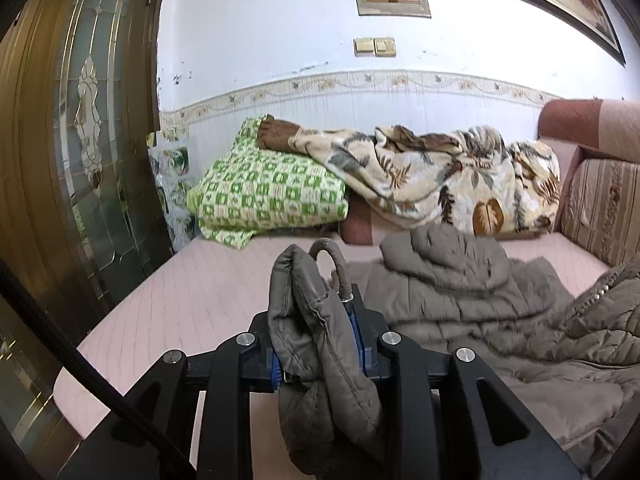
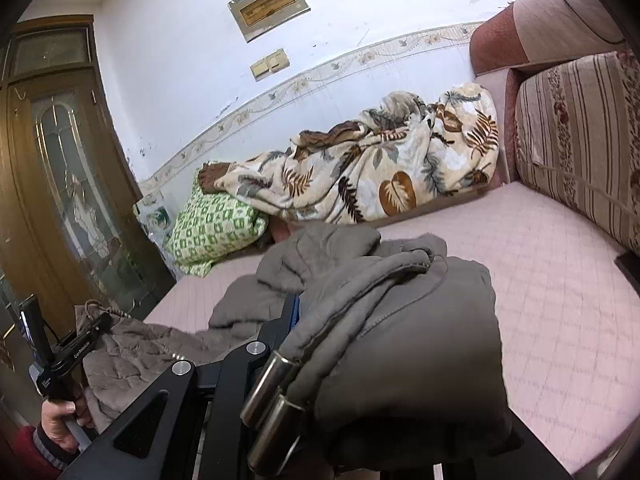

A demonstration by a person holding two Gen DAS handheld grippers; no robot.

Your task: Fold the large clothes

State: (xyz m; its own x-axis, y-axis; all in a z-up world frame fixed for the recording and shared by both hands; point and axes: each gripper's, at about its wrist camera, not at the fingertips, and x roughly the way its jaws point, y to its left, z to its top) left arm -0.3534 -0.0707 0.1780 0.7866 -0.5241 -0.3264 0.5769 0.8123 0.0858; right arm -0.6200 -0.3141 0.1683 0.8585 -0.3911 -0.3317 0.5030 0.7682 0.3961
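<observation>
A grey-brown padded jacket (image 1: 460, 292) lies crumpled across the pink sofa seat (image 1: 192, 280). My left gripper (image 1: 316, 312) is shut on a bunched edge of it, blue pads pressing the fabric, with a hanging loop sticking up above the fingers. In the right wrist view the jacket (image 2: 400, 320) drapes over my right gripper (image 2: 340, 300) and hides most of both fingers. That gripper is clamped on the fabric. Two drawstrings with metal tips (image 2: 272, 384) hang toward the camera. The left gripper (image 2: 102, 320) shows at lower left, held by a hand (image 2: 60, 412), with jacket fabric stretched between the two grippers.
A leaf-print blanket (image 1: 440, 176) and a green checked bundle (image 1: 264, 188) are heaped at the back of the seat against the wall. A striped cushion (image 2: 580, 140) and the sofa arm stand on the right. A wooden glass-panelled door (image 1: 80, 120) is on the left.
</observation>
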